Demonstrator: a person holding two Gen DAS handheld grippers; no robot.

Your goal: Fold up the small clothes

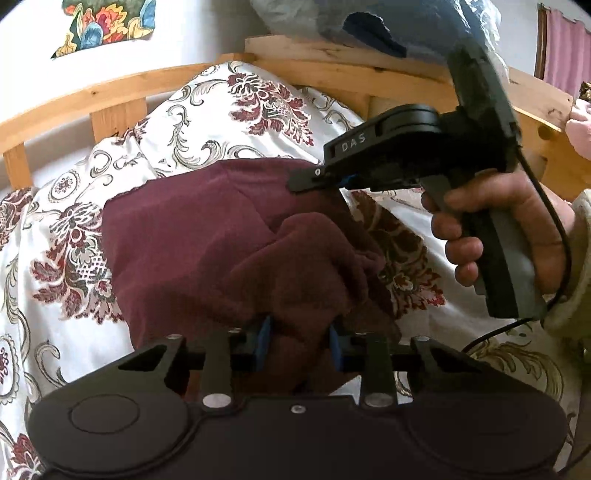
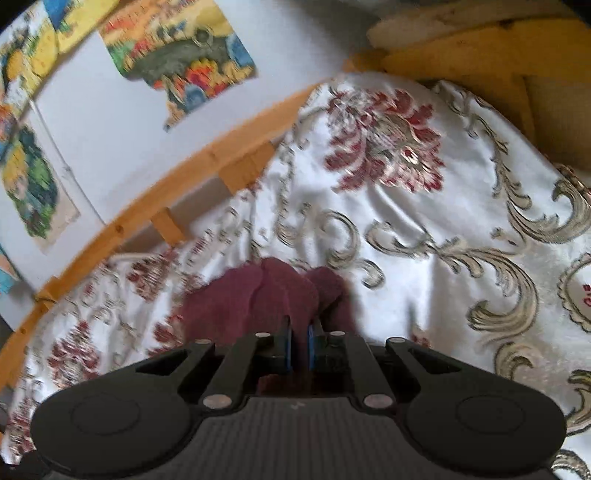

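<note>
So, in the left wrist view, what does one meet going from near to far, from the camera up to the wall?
Left claw gripping the maroon garment → floral bedspread → wooden bed frame → white wall with a colourful poster.

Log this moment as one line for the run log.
left tongs: shut on bunched maroon knit garment | right tongs: shut on its far edge | surface: white floral bedspread | fold: unfinished

Both tongs are black with blue pads [image 1: 263,334] and silver screws; the right tongs [image 1: 314,176] read "DAS", trailing a black cable [image 1: 550,206]; cream sleeve [image 1: 576,266].
</note>
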